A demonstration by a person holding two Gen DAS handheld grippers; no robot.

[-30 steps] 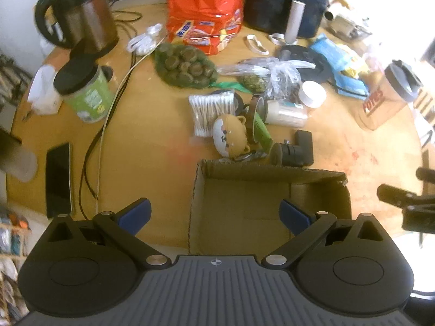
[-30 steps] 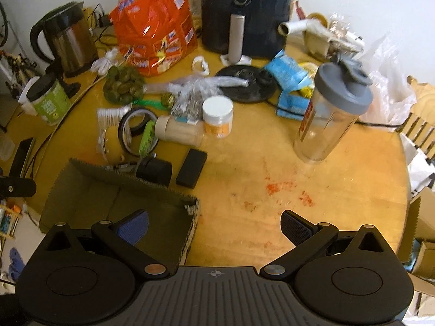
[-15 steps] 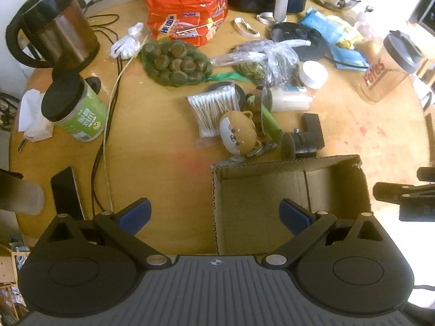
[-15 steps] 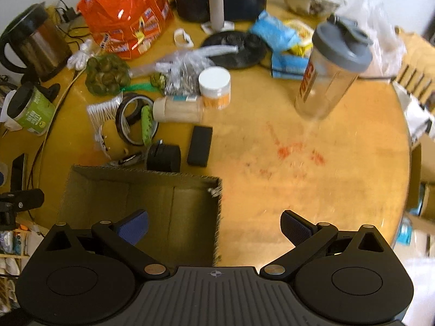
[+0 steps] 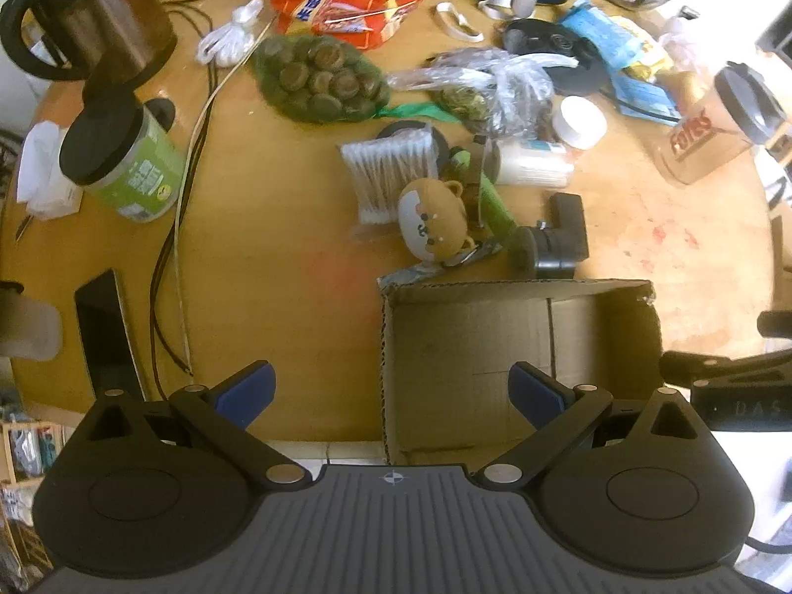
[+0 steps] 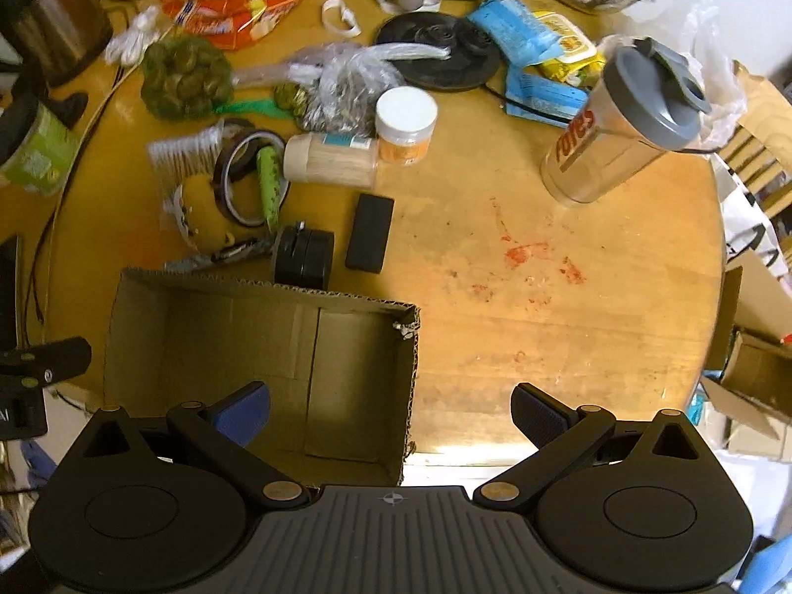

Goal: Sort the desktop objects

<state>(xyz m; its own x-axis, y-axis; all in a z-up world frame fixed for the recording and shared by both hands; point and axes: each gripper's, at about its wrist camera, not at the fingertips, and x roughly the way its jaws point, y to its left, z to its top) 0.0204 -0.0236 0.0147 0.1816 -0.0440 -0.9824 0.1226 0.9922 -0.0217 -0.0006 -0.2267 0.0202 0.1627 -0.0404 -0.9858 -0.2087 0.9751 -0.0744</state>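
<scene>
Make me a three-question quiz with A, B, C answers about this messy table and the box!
1. Where is the cardboard box?
A. At the near table edge
B. Behind the kettle
C. On the shaker bottle

2. What colour is the lid of the green jar?
A. White
B. Black
C. Red

3. How is the toothpick bottle placed?
A. Standing upright
B. Inside the box
C. Lying on its side

Answers:
1 A: the box sits just ahead of both the left tool and the right tool, at the table's near rim.
2 B: a black lid tops the green jar.
3 C: it lies flat beside the white-lidded jar.
</scene>
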